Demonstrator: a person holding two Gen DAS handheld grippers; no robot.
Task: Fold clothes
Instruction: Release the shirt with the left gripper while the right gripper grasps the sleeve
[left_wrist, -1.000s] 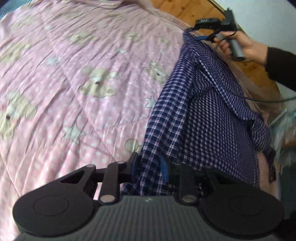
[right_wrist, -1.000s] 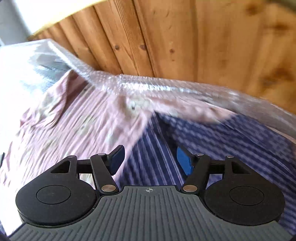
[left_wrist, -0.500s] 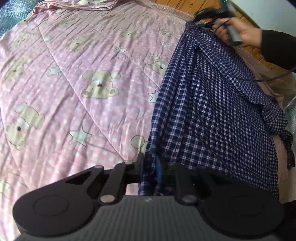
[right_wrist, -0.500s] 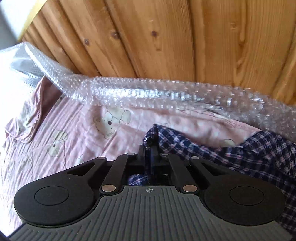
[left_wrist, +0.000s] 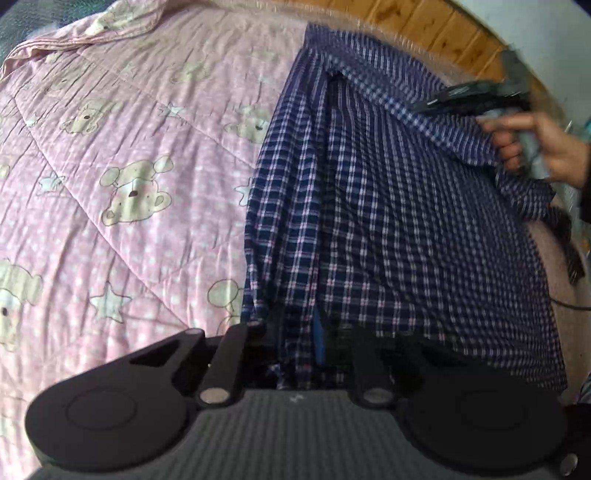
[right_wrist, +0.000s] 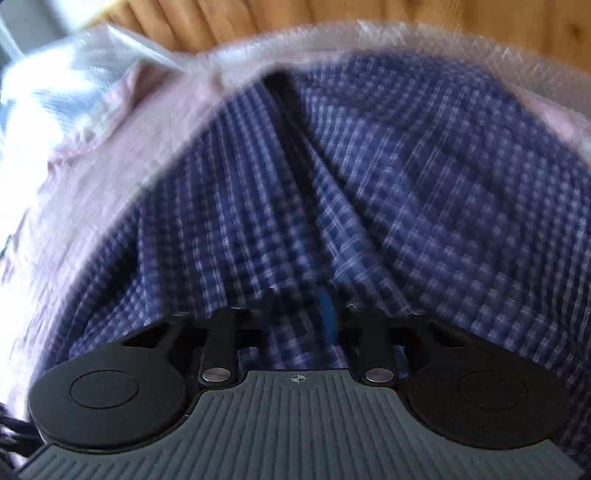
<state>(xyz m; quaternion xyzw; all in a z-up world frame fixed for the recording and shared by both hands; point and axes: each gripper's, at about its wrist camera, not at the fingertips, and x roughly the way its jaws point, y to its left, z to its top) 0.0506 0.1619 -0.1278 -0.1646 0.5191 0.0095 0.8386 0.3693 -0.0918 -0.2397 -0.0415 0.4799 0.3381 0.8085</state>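
On the pink quilted bedspread printed with cream bears and stars (left_wrist: 122, 155), a navy-and-white checked cotton shirt (left_wrist: 388, 221) lies along the right side, its left edge gathered into long vertical folds. At the near end, the left gripper (left_wrist: 295, 343) has its black fingers clenched on a bunched hem of that fabric, a blue pad (left_wrist: 318, 341) showing against the cloth. Farther off, the right gripper (left_wrist: 469, 98) (blurred in the left wrist view) is held in the person's right hand (left_wrist: 535, 144), with a raised flap of the shirt draped up against it and across the knuckles. From the right wrist view, motion-blurred, the same checked cloth fills most of the scene and passes between the right gripper (right_wrist: 295, 314) fingers, which are drawn close together and pinching it. Behind the shirt, a strip of clear bubble wrap (right_wrist: 443, 40) runs along the bed's edge beneath a wooden plank wall (right_wrist: 406, 14).
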